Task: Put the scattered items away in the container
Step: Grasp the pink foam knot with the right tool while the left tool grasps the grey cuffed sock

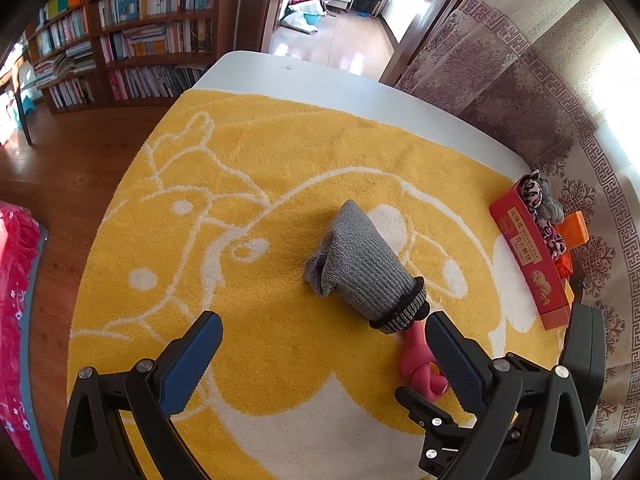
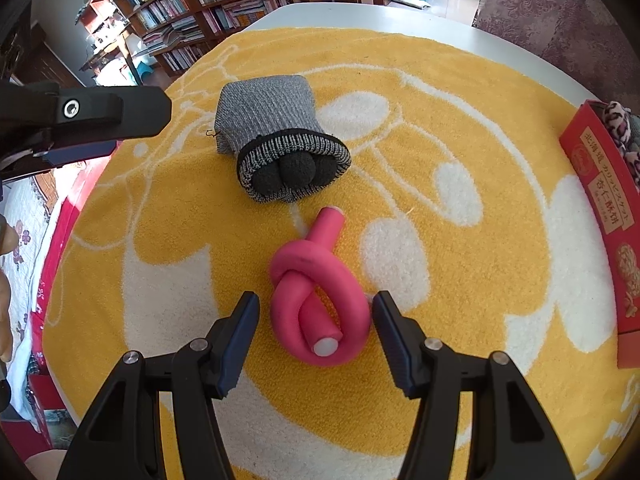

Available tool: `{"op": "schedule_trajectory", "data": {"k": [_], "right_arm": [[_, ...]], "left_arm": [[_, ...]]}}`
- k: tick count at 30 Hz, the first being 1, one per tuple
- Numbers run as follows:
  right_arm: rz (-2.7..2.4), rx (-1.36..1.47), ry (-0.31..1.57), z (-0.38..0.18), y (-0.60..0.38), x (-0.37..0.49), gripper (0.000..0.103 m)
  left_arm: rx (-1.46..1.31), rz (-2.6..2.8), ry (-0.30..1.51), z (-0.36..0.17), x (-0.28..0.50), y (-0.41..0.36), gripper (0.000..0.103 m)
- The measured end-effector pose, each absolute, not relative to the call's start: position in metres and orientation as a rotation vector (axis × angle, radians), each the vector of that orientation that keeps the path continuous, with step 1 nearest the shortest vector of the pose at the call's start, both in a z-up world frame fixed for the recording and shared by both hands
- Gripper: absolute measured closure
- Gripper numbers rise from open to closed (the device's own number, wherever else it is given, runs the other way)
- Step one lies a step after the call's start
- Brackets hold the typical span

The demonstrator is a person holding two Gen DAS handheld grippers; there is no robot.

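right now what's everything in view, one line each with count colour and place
rolled knitted sock bundle: one, grey with black cuff, middle of towel
knotted foam tube: one, pink, just ahead of the sock cuff, between right gripper's open fingers
cardboard box: one, red, towel's right edge
leopard-print fabric: one, pink and black, in the box
fluffy towel: one, yellow and white, covers table
bookshelf: one, brown, background
left gripper: black, open, empty
right gripper: black, open
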State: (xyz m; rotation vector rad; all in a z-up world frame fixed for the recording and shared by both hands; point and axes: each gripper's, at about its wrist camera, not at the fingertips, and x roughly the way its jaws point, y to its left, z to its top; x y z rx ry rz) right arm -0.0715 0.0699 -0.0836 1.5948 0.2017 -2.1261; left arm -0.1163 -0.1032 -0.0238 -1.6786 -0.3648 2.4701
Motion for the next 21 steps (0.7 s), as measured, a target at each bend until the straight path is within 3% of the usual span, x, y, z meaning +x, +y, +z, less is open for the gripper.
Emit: {"op": "schedule_trajectory", "data": {"k": [4, 21], "right_arm": [[-2.160, 1.580, 0.261, -0.083, 0.069, -0.070, 0.052], [-2.263, 1.560, 0.081, -0.047, 0.141, -0.050, 0.052]], "left_arm": [[-1.684, 2.461, -0.355, -0.026, -0.118, -0.100, 0.001], [-1.792, 2.414, -0.462, -0.057, -0.164, -0.057, 0.001]]}}
